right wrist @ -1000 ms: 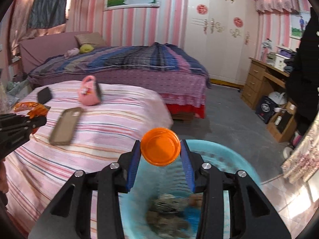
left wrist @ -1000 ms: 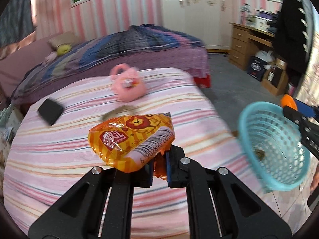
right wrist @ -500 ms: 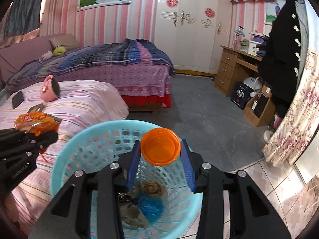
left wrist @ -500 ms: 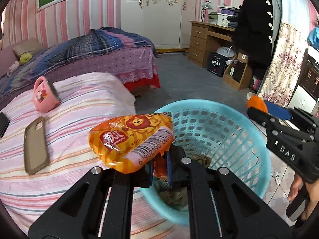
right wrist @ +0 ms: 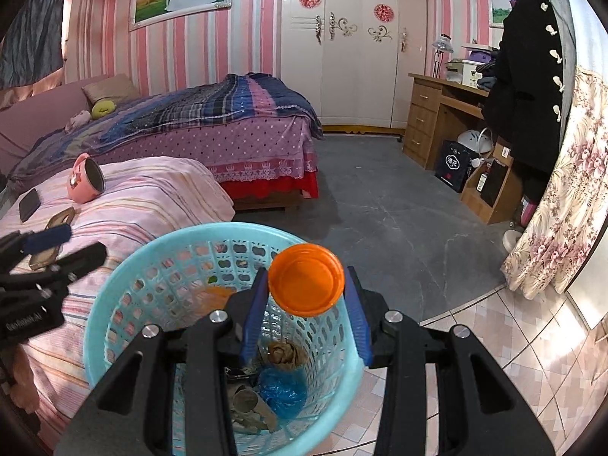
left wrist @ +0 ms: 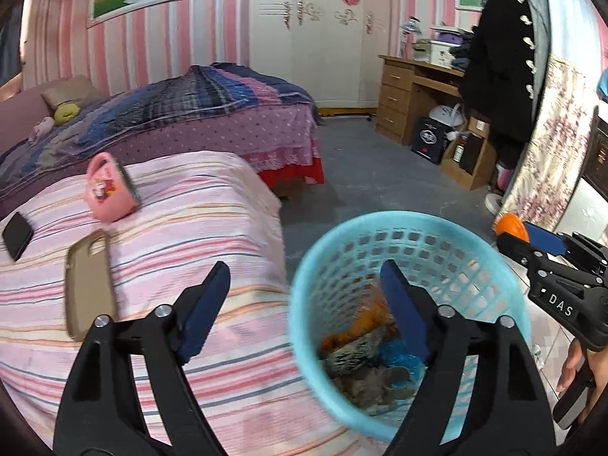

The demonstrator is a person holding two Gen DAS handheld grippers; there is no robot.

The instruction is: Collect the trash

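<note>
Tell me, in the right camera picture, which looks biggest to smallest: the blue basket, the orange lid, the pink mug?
1. blue basket
2. orange lid, though nearness enlarges it
3. pink mug, farther away

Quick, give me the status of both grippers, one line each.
Left gripper: open, empty, above the blue basket.
Right gripper: shut on the orange lid, over the basket.

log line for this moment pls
left gripper open over basket | orange wrapper inside | right gripper holds orange lid
</note>
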